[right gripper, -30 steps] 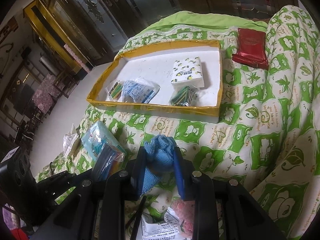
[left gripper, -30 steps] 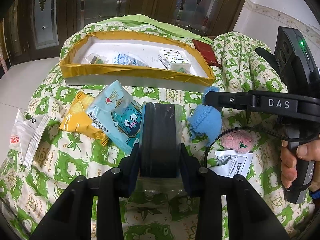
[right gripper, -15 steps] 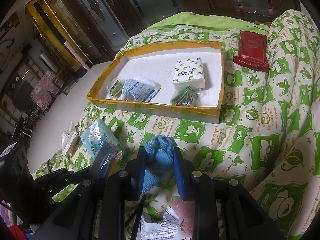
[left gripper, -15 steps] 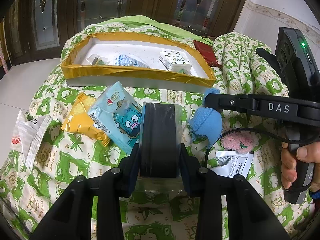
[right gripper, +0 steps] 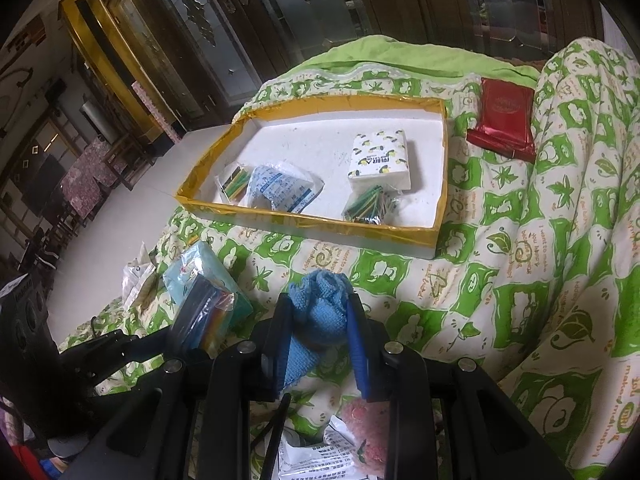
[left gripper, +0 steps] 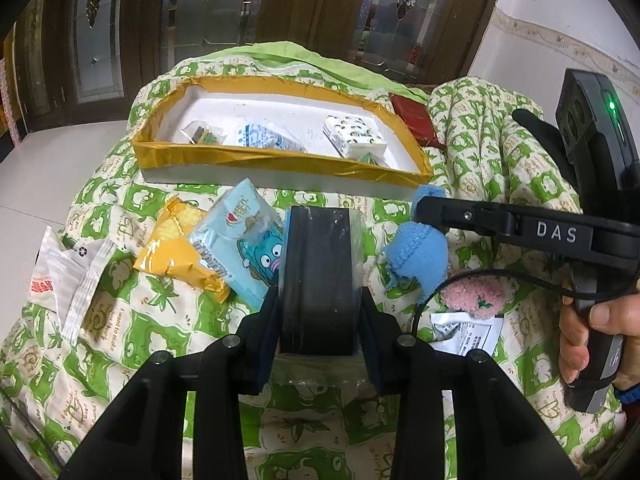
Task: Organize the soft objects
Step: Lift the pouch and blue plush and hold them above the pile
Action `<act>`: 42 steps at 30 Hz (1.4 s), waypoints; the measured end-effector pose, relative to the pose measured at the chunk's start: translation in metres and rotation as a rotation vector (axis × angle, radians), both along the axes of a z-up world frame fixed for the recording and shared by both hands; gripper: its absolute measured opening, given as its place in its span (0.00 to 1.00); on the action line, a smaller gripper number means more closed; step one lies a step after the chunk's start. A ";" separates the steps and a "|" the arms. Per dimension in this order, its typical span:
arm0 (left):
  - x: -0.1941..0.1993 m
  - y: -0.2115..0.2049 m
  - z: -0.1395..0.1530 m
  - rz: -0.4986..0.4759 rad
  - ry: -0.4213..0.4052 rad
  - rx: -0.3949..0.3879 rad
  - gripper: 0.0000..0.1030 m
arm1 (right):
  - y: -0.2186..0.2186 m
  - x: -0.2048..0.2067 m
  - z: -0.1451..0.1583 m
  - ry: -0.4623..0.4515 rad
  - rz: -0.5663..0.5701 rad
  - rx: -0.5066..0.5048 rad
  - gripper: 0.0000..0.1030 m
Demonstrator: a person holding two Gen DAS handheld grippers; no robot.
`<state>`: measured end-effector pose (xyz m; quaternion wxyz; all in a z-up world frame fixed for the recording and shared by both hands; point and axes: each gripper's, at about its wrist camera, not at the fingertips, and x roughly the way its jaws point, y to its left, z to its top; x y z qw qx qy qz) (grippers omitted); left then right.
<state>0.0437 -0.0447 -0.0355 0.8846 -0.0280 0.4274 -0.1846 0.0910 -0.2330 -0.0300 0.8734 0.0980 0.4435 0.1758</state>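
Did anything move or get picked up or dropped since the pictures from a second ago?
Nothing visibly changed. The left gripper still holds the clear packet with dark contents, and the right gripper still holds the blue knitted cloth. The yellow-edged tray and everything on the green quilt lie as before.

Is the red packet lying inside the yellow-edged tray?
No. The red packet lies on the quilt beside the tray, outside its right wall.
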 end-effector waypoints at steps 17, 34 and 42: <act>0.010 0.007 0.013 0.031 -0.028 -0.005 0.35 | 0.000 0.003 0.009 -0.029 0.000 -0.022 0.27; 0.030 0.004 0.028 0.027 -0.066 0.007 0.35 | -0.001 0.011 0.023 -0.052 0.000 -0.049 0.27; 0.033 0.004 0.029 0.029 -0.067 0.014 0.35 | 0.002 0.015 0.027 -0.058 0.008 -0.065 0.27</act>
